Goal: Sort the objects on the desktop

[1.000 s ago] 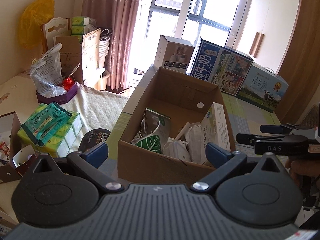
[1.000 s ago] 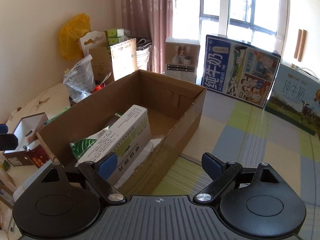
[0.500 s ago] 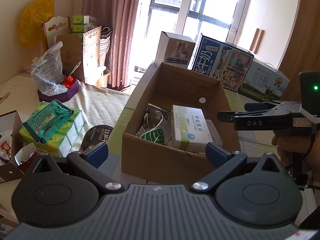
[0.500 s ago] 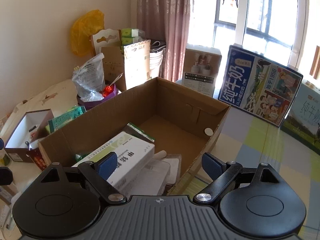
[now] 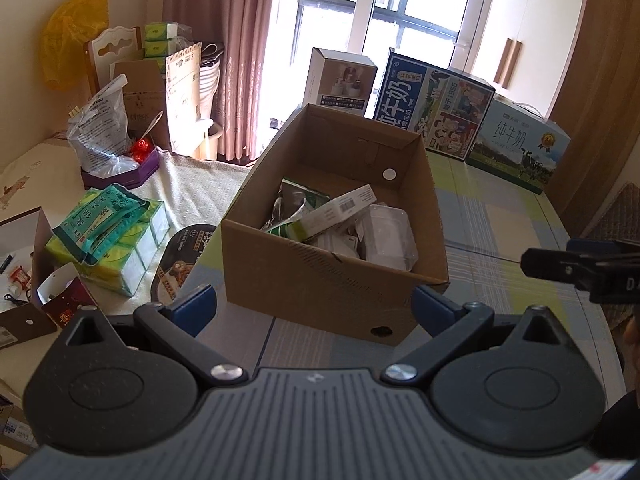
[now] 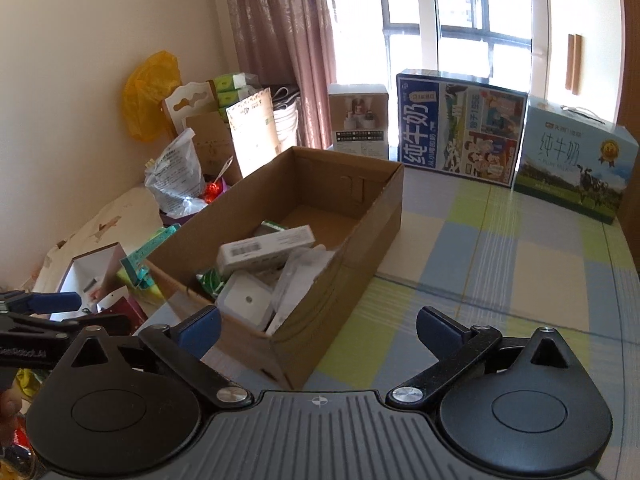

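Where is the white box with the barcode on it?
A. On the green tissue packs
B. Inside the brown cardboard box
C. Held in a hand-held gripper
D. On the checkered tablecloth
B. The white box with the barcode lies slanted on the other items inside the cardboard box; both grippers are empty.

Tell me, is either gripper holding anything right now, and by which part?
Nothing is held. The left gripper and right gripper are both open and empty; the white medicine box lies loose in the cardboard box.
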The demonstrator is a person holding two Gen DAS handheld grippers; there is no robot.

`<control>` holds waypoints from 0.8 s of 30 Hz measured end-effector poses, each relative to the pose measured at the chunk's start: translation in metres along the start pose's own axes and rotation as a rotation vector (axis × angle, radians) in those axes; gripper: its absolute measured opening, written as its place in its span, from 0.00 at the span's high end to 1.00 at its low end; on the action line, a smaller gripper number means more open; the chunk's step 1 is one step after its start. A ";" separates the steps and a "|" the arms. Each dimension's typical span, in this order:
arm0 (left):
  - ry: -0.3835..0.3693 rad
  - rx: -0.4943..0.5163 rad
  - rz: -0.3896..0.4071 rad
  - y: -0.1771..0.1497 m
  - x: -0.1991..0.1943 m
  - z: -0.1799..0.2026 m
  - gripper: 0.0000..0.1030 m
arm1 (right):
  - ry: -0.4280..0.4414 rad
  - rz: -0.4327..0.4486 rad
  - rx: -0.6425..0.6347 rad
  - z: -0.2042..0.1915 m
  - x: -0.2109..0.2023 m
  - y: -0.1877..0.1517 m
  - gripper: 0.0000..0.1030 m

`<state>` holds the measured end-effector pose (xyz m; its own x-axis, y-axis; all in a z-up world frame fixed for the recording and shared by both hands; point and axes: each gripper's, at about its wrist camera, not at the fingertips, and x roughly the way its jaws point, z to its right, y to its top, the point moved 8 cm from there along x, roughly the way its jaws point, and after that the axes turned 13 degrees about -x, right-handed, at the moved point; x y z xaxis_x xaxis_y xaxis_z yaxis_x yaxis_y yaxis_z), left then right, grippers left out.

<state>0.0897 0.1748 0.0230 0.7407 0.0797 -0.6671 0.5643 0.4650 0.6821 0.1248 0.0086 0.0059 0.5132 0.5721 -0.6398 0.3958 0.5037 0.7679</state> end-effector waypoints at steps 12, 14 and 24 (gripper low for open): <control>0.069 0.008 0.015 -0.016 -0.040 -0.010 0.01 | 0.014 0.015 -0.026 -0.053 -0.034 -0.012 0.02; 0.082 0.009 0.020 -0.018 -0.045 -0.012 0.01 | 0.016 0.016 -0.025 -0.059 -0.038 -0.013 0.02; 0.100 0.018 0.050 -0.025 -0.062 -0.020 0.01 | 0.027 0.008 -0.039 -0.077 -0.043 -0.023 0.02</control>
<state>0.0225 0.1756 0.0418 0.7289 0.1904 -0.6576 0.5342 0.4425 0.7202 0.0347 0.0217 0.0132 0.4951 0.5932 -0.6348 0.3618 0.5235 0.7714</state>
